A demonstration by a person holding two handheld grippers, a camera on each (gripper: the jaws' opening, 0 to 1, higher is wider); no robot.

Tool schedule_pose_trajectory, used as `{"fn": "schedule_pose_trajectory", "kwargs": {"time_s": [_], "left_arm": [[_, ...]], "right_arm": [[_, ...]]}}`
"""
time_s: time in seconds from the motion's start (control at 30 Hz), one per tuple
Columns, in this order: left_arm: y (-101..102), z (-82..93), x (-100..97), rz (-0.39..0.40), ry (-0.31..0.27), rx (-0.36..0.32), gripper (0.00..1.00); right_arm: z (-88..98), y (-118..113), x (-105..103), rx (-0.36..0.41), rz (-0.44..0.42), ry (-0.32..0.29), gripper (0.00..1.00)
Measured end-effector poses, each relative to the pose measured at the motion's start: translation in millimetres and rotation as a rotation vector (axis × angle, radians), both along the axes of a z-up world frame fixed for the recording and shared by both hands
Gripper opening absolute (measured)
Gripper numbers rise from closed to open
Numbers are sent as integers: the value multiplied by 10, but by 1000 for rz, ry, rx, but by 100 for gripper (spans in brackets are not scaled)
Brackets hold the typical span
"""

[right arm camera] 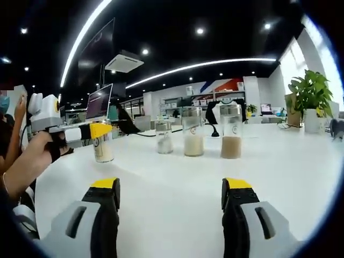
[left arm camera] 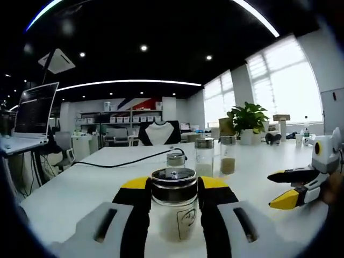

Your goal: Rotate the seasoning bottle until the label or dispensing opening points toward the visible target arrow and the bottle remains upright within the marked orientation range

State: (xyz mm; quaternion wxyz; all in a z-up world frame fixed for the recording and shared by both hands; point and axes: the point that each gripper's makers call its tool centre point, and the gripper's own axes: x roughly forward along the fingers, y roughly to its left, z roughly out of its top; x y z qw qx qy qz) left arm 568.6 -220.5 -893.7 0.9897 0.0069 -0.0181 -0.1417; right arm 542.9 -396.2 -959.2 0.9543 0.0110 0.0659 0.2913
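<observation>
A glass seasoning bottle (left arm camera: 173,215) with a metal lid and pale powder stands upright on the white table (left arm camera: 97,183), a small logo on its front right. My left gripper (left arm camera: 173,185) is shut on it just below the lid, yellow-tipped jaws on either side. In the right gripper view the same bottle (right arm camera: 102,148) sits at the left, held by the left gripper (right arm camera: 101,131) in a person's hand (right arm camera: 32,161). My right gripper (right arm camera: 171,188) is open above bare table, nothing between its jaws. It enters the left gripper view from the right (left arm camera: 274,189).
Three more glass bottles (right arm camera: 164,137) (right arm camera: 193,134) (right arm camera: 231,134) stand in a row mid-table, seen behind the held one as bottles (left arm camera: 204,157). A black cable (left arm camera: 123,161) crosses the table. A laptop (left arm camera: 35,110) is at the left, a potted plant (left arm camera: 247,121) at the far right.
</observation>
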Motion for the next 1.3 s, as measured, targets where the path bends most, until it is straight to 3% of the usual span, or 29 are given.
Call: {"fn": "schedule_pose_trajectory", "kwargs": {"time_s": [0.37,0.43,0.47,0.5,0.63,0.87,1.0,1.3], "left_arm": [[-2,-145,13,-15,18,3,36],[5,-203,3,-25,32,-39,36],[7,-100,34,-41,-38,-82,36],[15,-176,16,-45,4,-96,36],[68,-183,-14,-23,1,-49,36],[43,-188,-41,-28,-4,-42,36],[9,-193,-63,-33,-5,8,36],[7,-199,-93,-67,11,1,37]], "right_arm": [[-36,2,12,-25,-2,6,76],[-39,1,14,-29,-2,6,76],[-40,1,14,-29,-3,6,76],[-42,-1,14,-29,-3,7,76],[-48,1,16,-33,-3,8,75],[-57,7,15,-40,-2,9,75],[-60,3,18,-43,-6,10,75],[-55,1,20,-36,-5,10,75]]}}
